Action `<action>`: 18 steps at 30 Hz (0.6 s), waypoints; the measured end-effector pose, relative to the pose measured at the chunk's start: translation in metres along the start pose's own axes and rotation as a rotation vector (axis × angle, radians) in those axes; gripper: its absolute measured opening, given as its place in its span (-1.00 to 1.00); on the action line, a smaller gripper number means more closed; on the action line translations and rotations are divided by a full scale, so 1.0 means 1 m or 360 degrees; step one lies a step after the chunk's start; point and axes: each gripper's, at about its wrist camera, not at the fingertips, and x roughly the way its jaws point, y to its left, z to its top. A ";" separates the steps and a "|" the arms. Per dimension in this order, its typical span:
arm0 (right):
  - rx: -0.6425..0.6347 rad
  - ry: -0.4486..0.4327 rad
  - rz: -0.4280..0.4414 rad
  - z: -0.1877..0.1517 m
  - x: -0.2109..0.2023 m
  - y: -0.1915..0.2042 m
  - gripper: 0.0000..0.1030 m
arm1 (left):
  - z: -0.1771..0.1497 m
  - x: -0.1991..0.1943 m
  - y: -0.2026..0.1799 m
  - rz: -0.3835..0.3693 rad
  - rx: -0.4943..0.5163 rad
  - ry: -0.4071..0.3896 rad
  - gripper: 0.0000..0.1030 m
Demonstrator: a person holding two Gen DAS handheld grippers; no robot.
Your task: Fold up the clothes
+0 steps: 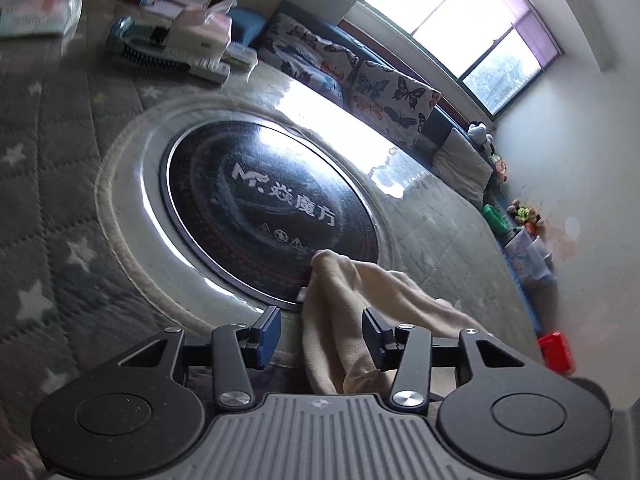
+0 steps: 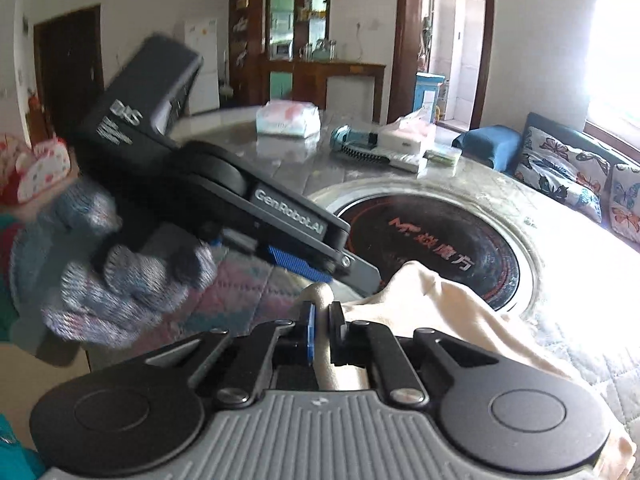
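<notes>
Between spread left gripper fingers, cream garment — lower end hidden; right gripper pinching fold.

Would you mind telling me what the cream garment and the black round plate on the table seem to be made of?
Garment: soft matte knit, probably cotton; it drapes in limp folds. Plate: likely glass or glossy ceramic; it mirrors the window light sharply.
</notes>
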 end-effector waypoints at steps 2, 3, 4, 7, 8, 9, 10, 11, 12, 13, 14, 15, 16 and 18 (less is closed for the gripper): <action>0.0006 -0.0024 -0.0003 0.000 -0.004 -0.002 -0.89 | 0.002 0.003 0.002 -0.0066 -0.0080 0.0011 0.01; 0.0010 -0.0029 -0.0002 0.000 -0.004 -0.002 -0.89 | 0.002 0.005 0.002 -0.0088 -0.0112 0.0021 0.05; 0.0020 -0.0039 0.0001 0.000 -0.006 -0.004 -0.89 | 0.002 0.007 0.002 -0.0094 -0.0136 0.0032 0.06; 0.0045 -0.0065 0.0012 -0.001 -0.012 -0.007 -0.89 | 0.001 0.013 0.001 -0.0095 -0.0190 0.0064 0.07; 0.0053 -0.0072 0.0015 -0.001 -0.013 -0.007 -0.89 | 0.001 0.014 0.001 -0.0089 -0.0202 0.0075 0.07; 0.0054 -0.0079 0.0020 -0.001 -0.015 -0.008 -0.89 | 0.000 0.017 0.001 -0.0087 -0.0221 0.0088 0.07; 0.0055 -0.0087 0.0025 -0.001 -0.017 -0.008 -0.89 | 0.000 0.019 0.001 -0.0087 -0.0240 0.0102 0.06; 0.0059 -0.0093 0.0029 -0.001 -0.018 -0.008 -0.89 | -0.001 0.021 0.001 -0.0091 -0.0257 0.0114 0.05; 0.0063 -0.0100 0.0033 -0.002 -0.020 -0.008 -0.89 | -0.002 0.023 0.001 -0.0093 -0.0271 0.0121 0.02; 0.0063 -0.0104 0.0036 -0.002 -0.021 -0.008 -0.89 | -0.002 0.025 0.001 -0.0096 -0.0283 0.0120 -0.06; 0.0064 -0.0107 0.0041 -0.003 -0.023 -0.008 -0.89 | -0.003 0.026 0.002 -0.0101 -0.0295 0.0118 -0.16; 0.0066 -0.0111 0.0052 -0.003 -0.024 -0.008 -0.89 | -0.004 0.027 0.003 -0.0109 -0.0311 0.0123 -0.37; 0.0060 -0.0108 0.0060 -0.004 -0.025 -0.007 -0.89 | -0.005 0.028 0.004 -0.0118 -0.0327 0.0128 -0.51; 0.0050 -0.0101 0.0071 -0.006 -0.026 -0.005 -0.89 | -0.006 0.028 0.006 -0.0119 -0.0340 0.0124 -0.62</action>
